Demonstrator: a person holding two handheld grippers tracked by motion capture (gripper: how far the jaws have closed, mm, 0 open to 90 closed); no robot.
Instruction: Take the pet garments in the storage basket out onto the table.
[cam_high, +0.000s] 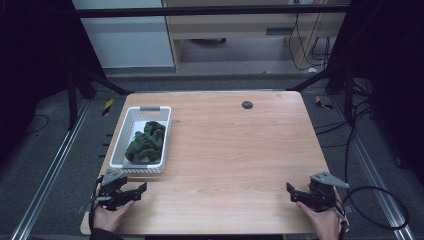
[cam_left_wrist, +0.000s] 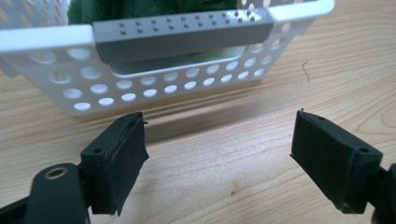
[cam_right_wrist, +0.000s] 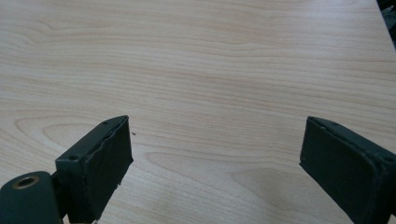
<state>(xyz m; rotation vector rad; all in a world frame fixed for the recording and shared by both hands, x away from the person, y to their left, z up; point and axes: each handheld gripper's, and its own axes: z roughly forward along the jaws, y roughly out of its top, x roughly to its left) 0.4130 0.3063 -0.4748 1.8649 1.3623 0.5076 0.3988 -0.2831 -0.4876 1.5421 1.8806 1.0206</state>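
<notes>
Green crumpled cloth (cam_high: 146, 142) lies bunched inside the white perforated basket (cam_high: 120, 145), left of centre in the high view. Just below the basket, the left gripper (cam_high: 134, 192) is spread wide, empty; lower right, the right gripper (cam_high: 292, 192) likewise gapes over bare wooden table (cam_high: 240, 150).

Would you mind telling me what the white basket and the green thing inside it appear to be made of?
The basket looks like moulded white plastic, matte, with rows of punched round holes and a grey handle strip. The green thing seems a soft, crumpled cloth, possibly fleece or towelling, judging by its fuzzy folds.
</notes>
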